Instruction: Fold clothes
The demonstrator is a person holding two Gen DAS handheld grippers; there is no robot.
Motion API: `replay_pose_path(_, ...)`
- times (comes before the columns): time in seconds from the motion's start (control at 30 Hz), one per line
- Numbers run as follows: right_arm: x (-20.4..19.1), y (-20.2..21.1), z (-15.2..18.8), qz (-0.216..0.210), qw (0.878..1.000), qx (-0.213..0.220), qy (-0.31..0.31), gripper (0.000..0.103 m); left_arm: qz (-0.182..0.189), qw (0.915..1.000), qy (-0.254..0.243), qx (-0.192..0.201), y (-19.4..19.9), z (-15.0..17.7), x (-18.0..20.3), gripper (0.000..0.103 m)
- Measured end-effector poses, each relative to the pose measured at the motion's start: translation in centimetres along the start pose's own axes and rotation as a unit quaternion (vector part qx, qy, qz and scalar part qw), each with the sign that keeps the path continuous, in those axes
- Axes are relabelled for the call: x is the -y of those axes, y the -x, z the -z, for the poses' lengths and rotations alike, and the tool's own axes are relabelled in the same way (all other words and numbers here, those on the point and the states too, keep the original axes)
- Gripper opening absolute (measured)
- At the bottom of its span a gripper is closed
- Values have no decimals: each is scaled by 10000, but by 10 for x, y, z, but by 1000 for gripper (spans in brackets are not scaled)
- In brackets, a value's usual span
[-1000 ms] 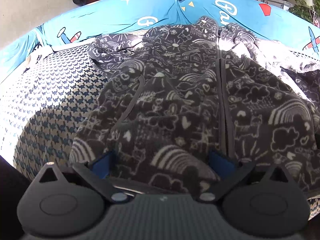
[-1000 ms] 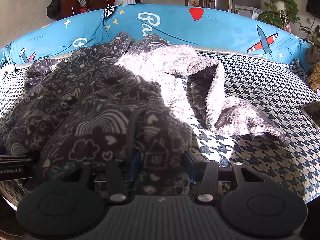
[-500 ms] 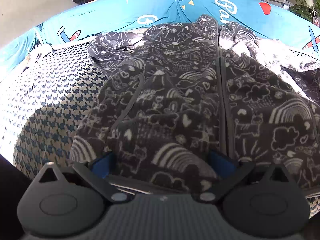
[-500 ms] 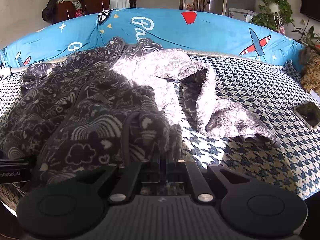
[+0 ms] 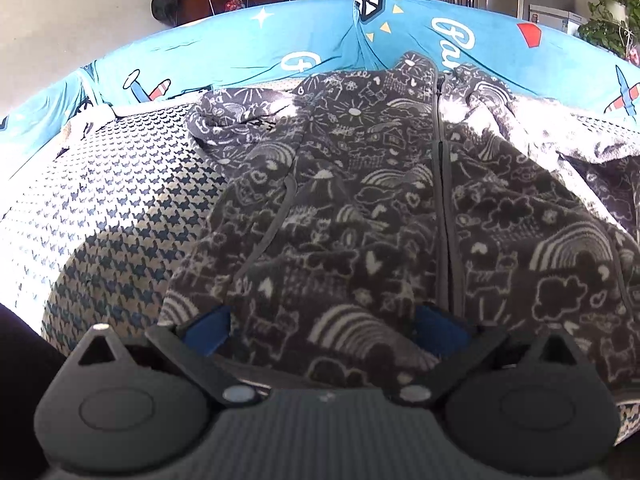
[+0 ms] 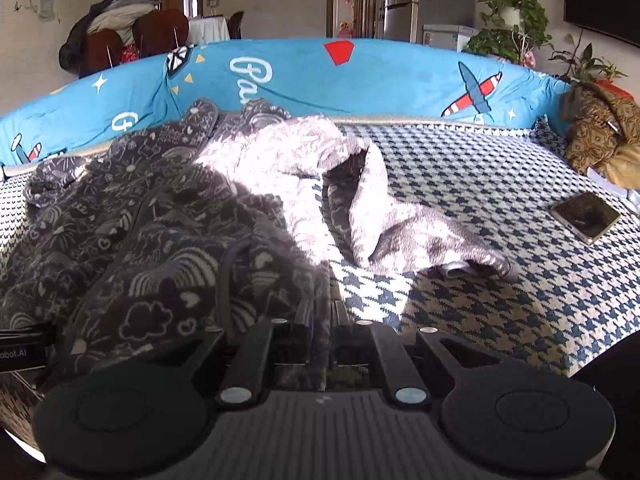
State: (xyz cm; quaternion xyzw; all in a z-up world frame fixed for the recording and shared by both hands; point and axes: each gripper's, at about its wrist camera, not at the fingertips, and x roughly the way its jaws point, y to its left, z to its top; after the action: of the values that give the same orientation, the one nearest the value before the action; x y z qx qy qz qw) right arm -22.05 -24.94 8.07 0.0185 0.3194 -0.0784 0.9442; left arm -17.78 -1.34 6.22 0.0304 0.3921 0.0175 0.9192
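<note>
Phone (image 6: 586,217) beside jacket (image 6: 168,240) (sofa (image 6: 480,184))

One dark grey doodle-printed fleece jacket (image 6: 152,240) on the houndstooth-patterned bed cover (image 6: 480,200) — one flat black smartphone (image 6: 586,216) well right of it.

Right of my right tongs (image 6: 320,332) the houndstooth cover (image 6: 480,184) lies bare; a phone (image 6: 586,216) lies far right, the blue backrest (image 6: 380,76) blocks ahead.
</note>
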Motion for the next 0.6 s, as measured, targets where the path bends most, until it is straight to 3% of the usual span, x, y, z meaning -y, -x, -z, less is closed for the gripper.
replay_pose_path(0.1,-4,5,-3,-352,9992,172,-11,11,-74,9999,108,-14,-7,-10,-4,103)
replay_pose_path(0.33,-25,-4,2,-1486,9886,-212,78,11,-207,9995,244,-81,-27,-23,-10,103)
replay_pose_path(0.47,-39,-4,5,-1650,9853,-215,379,13,-226,9993,274,-139,-37,-23,-13,103)
replay_pose_path(0.6,-46,-15,13,-1506,9848,-605,611,17,-199,9988,397,-202,-42,-14,-18,103)
